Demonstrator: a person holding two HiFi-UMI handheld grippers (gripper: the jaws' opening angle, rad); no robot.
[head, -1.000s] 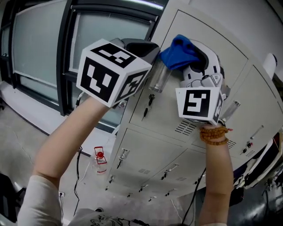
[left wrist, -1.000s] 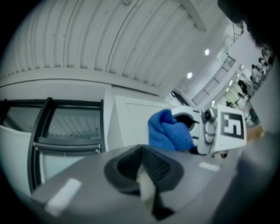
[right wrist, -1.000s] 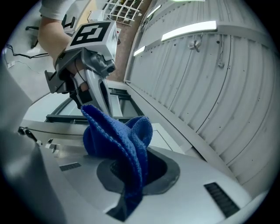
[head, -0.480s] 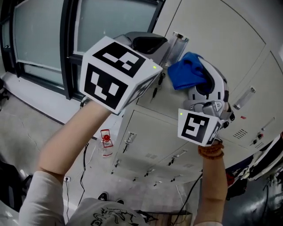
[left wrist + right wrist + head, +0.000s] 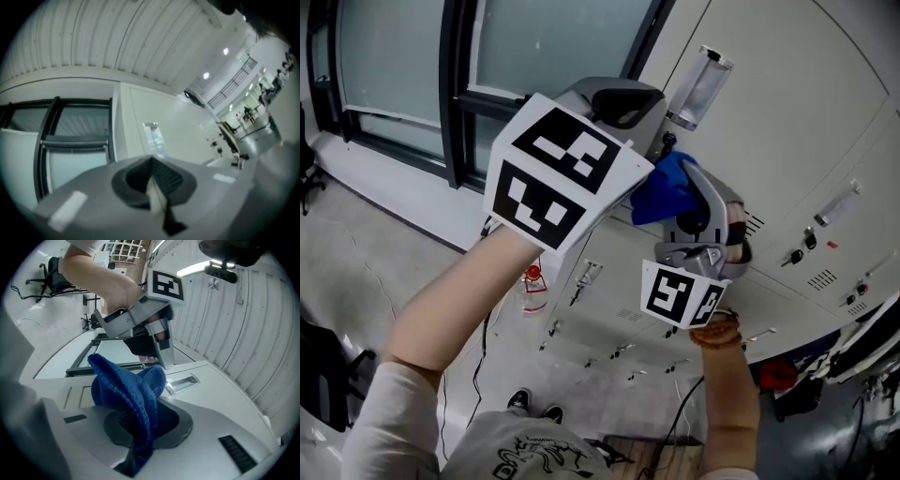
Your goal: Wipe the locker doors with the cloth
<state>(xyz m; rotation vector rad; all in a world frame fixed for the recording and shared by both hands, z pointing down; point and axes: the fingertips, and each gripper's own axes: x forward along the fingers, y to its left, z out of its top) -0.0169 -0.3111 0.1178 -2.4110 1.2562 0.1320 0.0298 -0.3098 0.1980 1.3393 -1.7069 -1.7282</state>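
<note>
L jaws: closed flat on each other in the left gripper view, nothing between them. The left gripper (image 5: 153,183) is empty. Past its tips I see a dark-framed window (image 5: 70,140) at left, then a pale locker panel w/ a small recessed plate, ribbed ceiling above.

Head view, going L to R: window (image 5: 394,66) and pale floor (image 5: 375,253) at far left, w/ a small red-and-white item (image 5: 532,284) on the floor near the locker base. The left gripper's marker cube (image 5: 562,178) fills the middle, held up high and near the camera. It's just left of the cloth (image 5: 661,190), which sits at the left edge of the locker doors (image 5: 787,122), just under a clear cylindrical handle (image 5: 701,82). I can't tell if the cloth is actually touching the door.

R jaws: closed on the cloth (image 5: 129,380). The right gripper (image 5: 140,430) pinches its lower part. The rest of the blue fabric bunches up and out beyond the tips in two lobes. Beyond it is a locker door w/ a recessed plate (image 5: 183,383). The left gripper hangs just above it, cube on top.

In the head view the right gripper (image 5: 694,202) is just right of the cloth, its cube below, a bead bracelet (image 5: 715,330) on the wrist under that. More locker doors w/ keys and vents run off to the right.
</note>
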